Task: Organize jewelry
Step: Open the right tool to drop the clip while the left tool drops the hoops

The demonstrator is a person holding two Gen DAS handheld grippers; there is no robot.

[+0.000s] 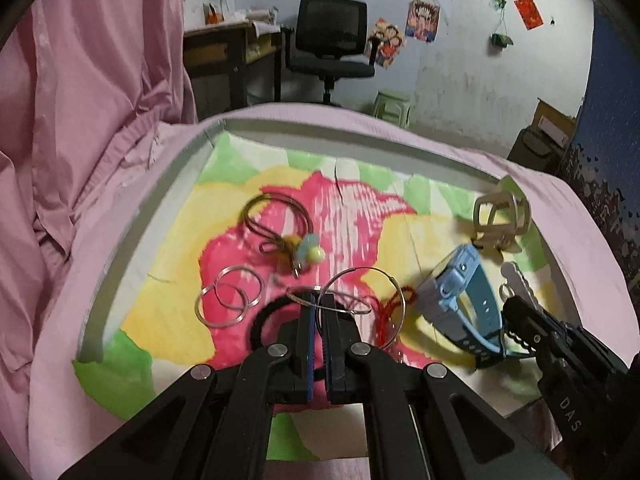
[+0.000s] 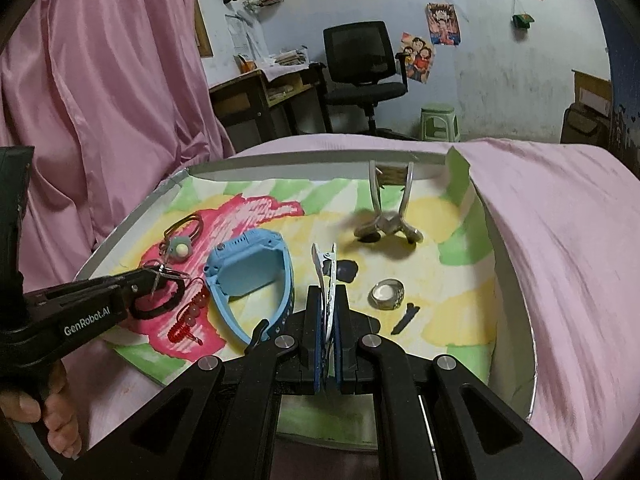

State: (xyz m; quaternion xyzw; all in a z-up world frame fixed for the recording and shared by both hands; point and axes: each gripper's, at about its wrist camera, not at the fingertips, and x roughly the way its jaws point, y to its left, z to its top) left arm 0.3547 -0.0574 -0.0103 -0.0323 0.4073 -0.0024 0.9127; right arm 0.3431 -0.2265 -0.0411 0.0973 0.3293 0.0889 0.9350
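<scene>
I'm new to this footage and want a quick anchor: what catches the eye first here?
The bright pink, yellow and green painted sheet lining the tray, with a blue watch lying near its middle. The left tool is shut on a thin silver hoop, and the right tool is shut on a white hair clip. A pink curtain hangs at left.

Thin shiny metal hoop rings [image 1: 230,300]. Smooth light-blue plastic watch [image 2: 250,276] with a rubbery strap. Polished metal ring [image 2: 387,294], engraved. Glossy red beads on a corded bracelet [image 2: 188,320]. Matt black plastic gripper arms [image 2: 328,360] with blue pads. Painted paper lining [image 1: 168,320], slightly creased. Soft pink cloth cover [image 2: 560,240]; satiny pink curtain [image 2: 112,80].
</scene>
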